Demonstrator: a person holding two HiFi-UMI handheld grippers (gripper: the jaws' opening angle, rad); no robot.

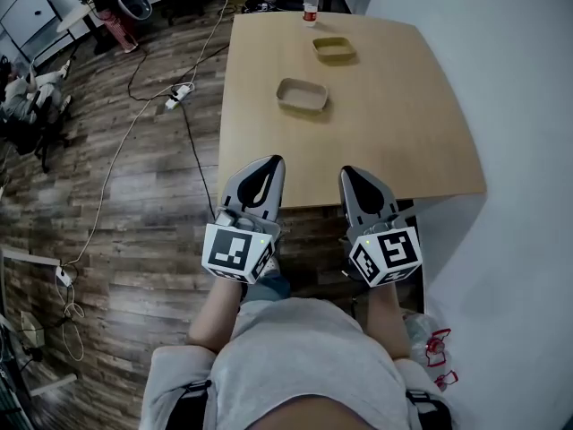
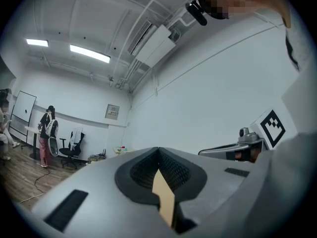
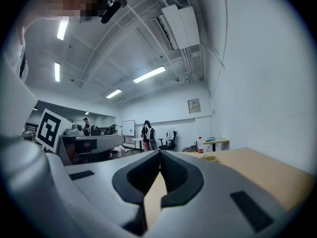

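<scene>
Near tray (image 1: pixel 302 95), a shallow brown one, lies empty about the middle of the surface (image 1: pixel 394 124), well apart from both my claws. A far tray (image 1: pixel 333 48) of the same kind sits beyond it, and an upright bottle (image 1: pixel 310 4) stands near the far edge. My left claw (image 1: pixel 271 163) and right claw (image 1: pixel 350 172) hang side by side over the near edge. Both are clenched, tips pressed together with nothing between them; each gripper view shows the dark pads meeting in one line. What worries me is that shut state. If I brought a closed claw up to the near tray, I judge it would shove the tray rather than take it. The tray looks light and the surface smooth, so it could skate away towards the far tray. A push that ran on could carry as far as the bottle, which stands close enough to the far edge to tip or roll off. My left gripper view looks up at wall and ceiling and shows neither tray, so that claw would be guided by the head view alone and could land askew on a rim. Cables (image 1: pixel 192 141) trail over the floor (image 1: pixel 134 222) to my left, where a sideways step could snag them.
</scene>
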